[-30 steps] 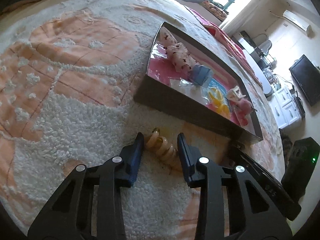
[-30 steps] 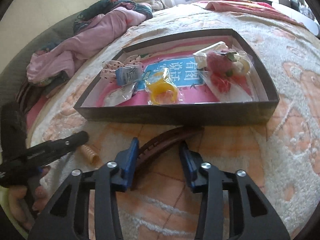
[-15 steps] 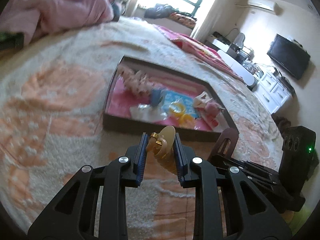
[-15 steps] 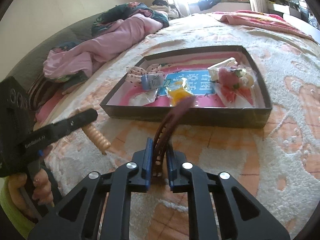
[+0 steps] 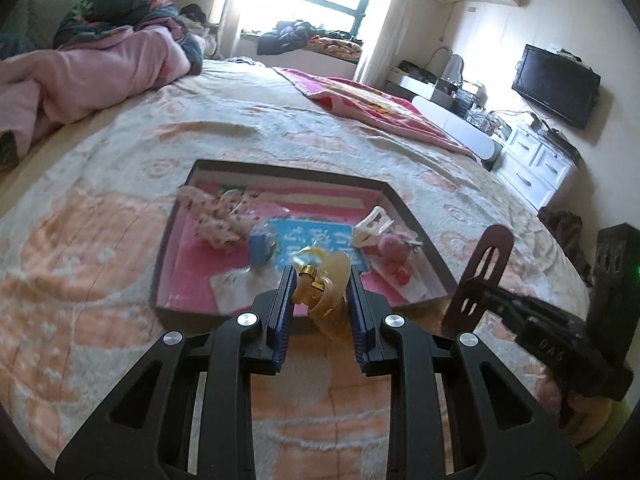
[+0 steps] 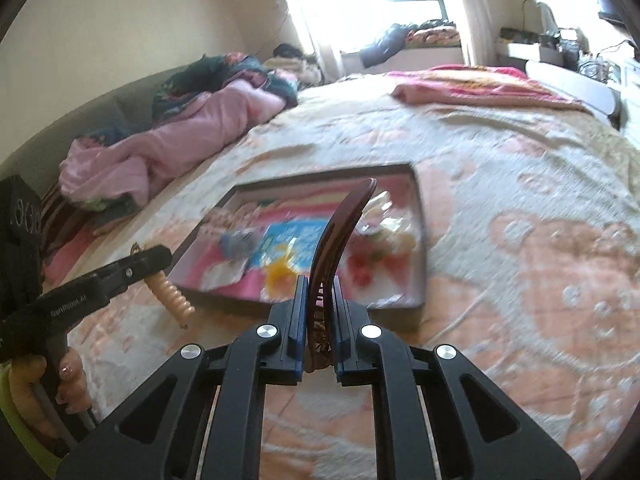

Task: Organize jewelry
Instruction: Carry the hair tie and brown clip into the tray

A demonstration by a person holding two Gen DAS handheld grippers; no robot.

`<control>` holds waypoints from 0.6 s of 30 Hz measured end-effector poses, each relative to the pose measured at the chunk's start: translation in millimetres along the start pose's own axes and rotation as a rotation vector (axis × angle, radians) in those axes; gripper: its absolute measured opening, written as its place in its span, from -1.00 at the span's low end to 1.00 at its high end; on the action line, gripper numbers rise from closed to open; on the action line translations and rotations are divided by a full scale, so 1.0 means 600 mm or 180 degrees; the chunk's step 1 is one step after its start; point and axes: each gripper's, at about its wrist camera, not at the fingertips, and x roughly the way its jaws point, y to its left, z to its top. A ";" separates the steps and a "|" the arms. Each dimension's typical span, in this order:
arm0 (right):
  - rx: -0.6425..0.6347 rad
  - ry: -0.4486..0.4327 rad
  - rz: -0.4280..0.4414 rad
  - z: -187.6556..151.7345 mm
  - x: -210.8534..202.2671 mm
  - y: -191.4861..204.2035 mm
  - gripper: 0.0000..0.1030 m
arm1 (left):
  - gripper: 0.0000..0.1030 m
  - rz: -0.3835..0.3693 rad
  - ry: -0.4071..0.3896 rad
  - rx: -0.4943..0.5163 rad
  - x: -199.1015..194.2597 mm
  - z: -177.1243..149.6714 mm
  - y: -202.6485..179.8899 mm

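The left gripper (image 5: 318, 298) is clamped on a yellowish spiral hair tie (image 5: 326, 292); the right gripper (image 6: 318, 312), lettered "U46", pinches a brown hair clip (image 6: 334, 240). Both hang above the blanket (image 5: 100, 264), near the tray (image 5: 160, 256).

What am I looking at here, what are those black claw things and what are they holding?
These are two handheld grippers, one in each of a person's hands, each with a camera looking along its jaws. One picture is from the left gripper, the other from the right gripper. The left one is shut on a beige spiral hair tie; the right is shut on a curved brown hair clip. Each shows up at the side of the other's view. Below, on a peach and cream bedspread, lies a shallow dark tray already holding several small hair accessories.
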 end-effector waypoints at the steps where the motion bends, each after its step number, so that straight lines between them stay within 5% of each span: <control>1: 0.0002 -0.0034 -0.0031 0.007 0.000 -0.005 -0.80 | -0.65 0.0000 -0.0001 0.0018 0.005 0.004 -0.003; 18: -0.0248 -0.0061 -0.0095 0.071 0.044 -0.036 -0.80 | -0.65 0.0077 0.0125 0.0173 0.098 0.030 -0.010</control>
